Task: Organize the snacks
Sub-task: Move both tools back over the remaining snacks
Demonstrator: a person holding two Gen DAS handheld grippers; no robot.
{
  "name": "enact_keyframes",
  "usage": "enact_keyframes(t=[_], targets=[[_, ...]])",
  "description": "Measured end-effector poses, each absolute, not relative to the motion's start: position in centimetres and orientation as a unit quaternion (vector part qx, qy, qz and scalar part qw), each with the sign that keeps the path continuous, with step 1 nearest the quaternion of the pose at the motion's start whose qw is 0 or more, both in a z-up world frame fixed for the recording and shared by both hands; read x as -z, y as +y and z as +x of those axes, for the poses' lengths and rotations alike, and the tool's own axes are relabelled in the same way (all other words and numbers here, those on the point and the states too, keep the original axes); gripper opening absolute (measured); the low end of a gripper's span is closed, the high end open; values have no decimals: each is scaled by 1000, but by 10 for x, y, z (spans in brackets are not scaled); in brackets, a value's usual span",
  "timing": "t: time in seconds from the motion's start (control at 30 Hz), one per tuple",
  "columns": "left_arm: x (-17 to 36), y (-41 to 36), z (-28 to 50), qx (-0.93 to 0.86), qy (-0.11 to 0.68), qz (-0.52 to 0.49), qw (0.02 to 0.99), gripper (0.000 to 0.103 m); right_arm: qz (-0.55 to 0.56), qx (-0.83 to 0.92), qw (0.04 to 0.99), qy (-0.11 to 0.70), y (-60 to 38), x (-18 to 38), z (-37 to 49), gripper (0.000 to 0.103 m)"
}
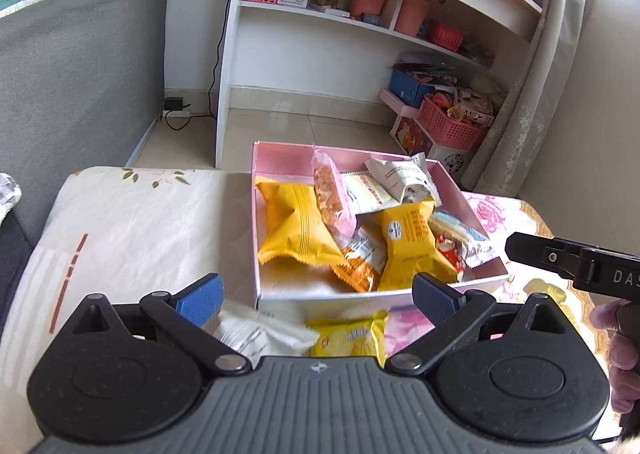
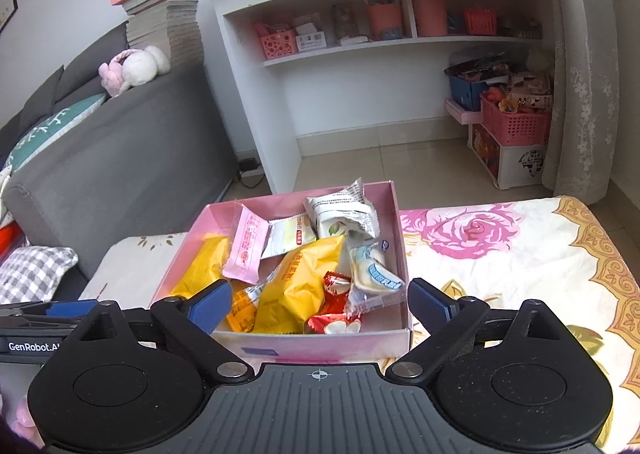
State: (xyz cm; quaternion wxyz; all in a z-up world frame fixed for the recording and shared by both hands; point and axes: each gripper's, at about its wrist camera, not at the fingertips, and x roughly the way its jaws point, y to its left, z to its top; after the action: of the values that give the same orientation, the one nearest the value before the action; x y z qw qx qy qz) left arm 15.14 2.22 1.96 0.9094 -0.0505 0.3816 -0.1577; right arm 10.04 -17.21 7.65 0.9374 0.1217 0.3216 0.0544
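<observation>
1. Left wrist view, nearest first: left gripper (image 1: 318, 294), jaws spread wide, nothing between the blue pads.
2. Just beyond and below those pads: a white packet (image 1: 256, 330) and a yellow packet (image 1: 348, 334), loose on the floral cloth (image 1: 140, 214), outside the pink box (image 1: 360, 298) and just beside its near wall.
3. Inside that box: a heap of snacks, among them a large yellow pouch (image 1: 296, 230), a clear bar of nut brittle (image 1: 328, 190) and a white wrapper (image 1: 400, 174) at the far side.
4. At the right edge: right gripper (image 1: 532, 250), black, held by a hand (image 1: 620, 338), near the box's right wall.
5. Behind: a white shelf unit (image 1: 232, 54), a grey sofa (image 1: 80, 66) and pink baskets (image 1: 448, 122) on the floor, all well apart from the work.
6. Right wrist view, nearest first: right gripper (image 2: 320, 306), jaws likewise wide, empty, straddling the box's near wall.
7. In the pink box (image 2: 320, 346): a yellow pouch (image 2: 304, 278), a pink sachet (image 2: 248, 250), a red-and-white sweet (image 2: 336, 324) and a blue-and-white packet (image 2: 372, 270), all piled up.
8. At the far left edge: part of the left gripper (image 2: 48, 314), low beside the box.
9. Step in hand, as a judgement: gathering loose snacks into the box, with both grippers empty and ready.
10. Next move, likely: left jaws down over one loose packet, closing on its crimped edge, then a lift over the near wall.
11. In the way: that near wall, the neighbouring packet, and the already crowded heap.
</observation>
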Motion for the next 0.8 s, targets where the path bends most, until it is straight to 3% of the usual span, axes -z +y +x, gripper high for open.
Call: enact_keyframes(t=[0.5, 0.8], targets=[[-12, 34, 104, 133, 420, -60, 896, 103, 93, -61, 939, 325, -161, -78, 44, 99], [21, 34, 79, 194, 402, 20, 895, 102, 74, -55, 949, 302, -176, -47, 12, 99]])
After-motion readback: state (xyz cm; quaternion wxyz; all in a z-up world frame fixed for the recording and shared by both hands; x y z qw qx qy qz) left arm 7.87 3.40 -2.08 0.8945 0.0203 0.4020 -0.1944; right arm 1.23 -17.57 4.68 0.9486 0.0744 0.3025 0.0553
